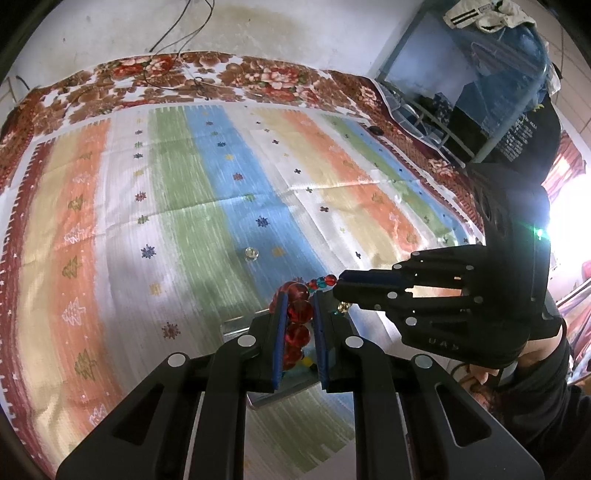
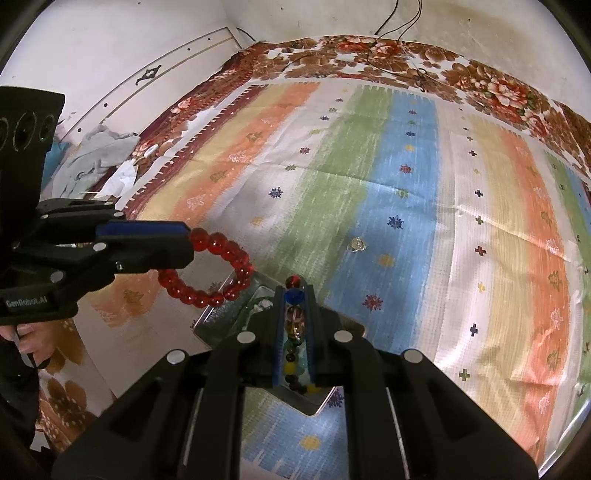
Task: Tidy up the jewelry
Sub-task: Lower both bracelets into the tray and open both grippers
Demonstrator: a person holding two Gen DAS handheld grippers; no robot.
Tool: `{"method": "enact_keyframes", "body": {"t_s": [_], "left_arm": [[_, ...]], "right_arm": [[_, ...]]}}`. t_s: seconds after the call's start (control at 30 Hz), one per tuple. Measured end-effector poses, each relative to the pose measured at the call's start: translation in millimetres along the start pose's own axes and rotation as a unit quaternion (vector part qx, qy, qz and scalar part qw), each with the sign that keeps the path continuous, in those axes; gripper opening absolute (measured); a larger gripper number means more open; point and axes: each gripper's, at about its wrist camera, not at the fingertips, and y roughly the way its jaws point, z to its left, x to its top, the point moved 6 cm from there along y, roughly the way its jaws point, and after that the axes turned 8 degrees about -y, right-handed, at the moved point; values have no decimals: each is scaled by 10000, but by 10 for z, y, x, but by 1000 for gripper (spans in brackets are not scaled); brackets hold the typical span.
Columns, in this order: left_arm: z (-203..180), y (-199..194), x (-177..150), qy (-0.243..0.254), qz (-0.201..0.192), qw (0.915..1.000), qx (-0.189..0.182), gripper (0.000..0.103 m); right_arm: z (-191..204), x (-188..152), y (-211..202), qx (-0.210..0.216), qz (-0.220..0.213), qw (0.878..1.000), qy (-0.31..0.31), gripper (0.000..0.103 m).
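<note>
Left claw [image 1: 299,332]: nearest the left camera, clenched on a bracelet of large round translucent red beads [image 2: 218,266]. From the right camera the loop hangs free beyond the tips, so it is lifted clear, not resting.
Right claw [image 2: 295,332]: nearest the right camera, clenched on a strand of small mixed-colour glass beads [image 2: 294,325], red, blue, clear and yellow. The strand runs along the blue pads [image 2: 309,343], pinched lengthwise, likely so it does not slip.
How the claws stand: close together, tips nearly meeting, both angled downward over the same spot.
Container: a shallow, clear rectangular tray with a shiny rim [image 2: 218,314] lies directly under both claws. More beads show inside it, below the right claw. In my judgement it is the store for the jewelry, and both pieces are held above it for sorting.
Hands: a person's hand [image 2: 22,339] grips the left tool's handle, dark sleeve at the edge.
Loose piece: a small clear glass bead or stone [image 2: 357,244] lies alone further out, well apart from the tray.
Surface: a striped woven mat in orange, green, blue and cream [image 1: 184,192] is spread over a brown floral blanket [image 1: 229,74] on a bed.
Farthest: a stained pale wall with dangling black cables [image 1: 177,33].
</note>
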Motion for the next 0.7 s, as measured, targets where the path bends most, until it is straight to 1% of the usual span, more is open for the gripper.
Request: {"method": "enact_keyframes", "body": {"t_s": [0.33, 0.43, 0.47, 0.57, 0.7], "left_arm": [[-11, 35, -38, 34, 62, 10000, 18, 13], [-14, 44, -36, 27, 50, 10000, 1, 13], [-7, 45, -34, 24, 44, 10000, 14, 13], [22, 58, -19, 14, 40, 10000, 46, 13], [66, 84, 3, -31, 71, 9999, 102, 13]], "right_arm": [[38, -73, 50, 52, 116, 9999, -26, 11], [60, -87, 73, 120, 184, 9997, -51, 13], [43, -84, 76, 92, 186, 9998, -8, 16], [-18, -64, 78, 59, 161, 9998, 74, 16], [-158, -52, 168, -27, 264, 9994, 239, 17]]}}
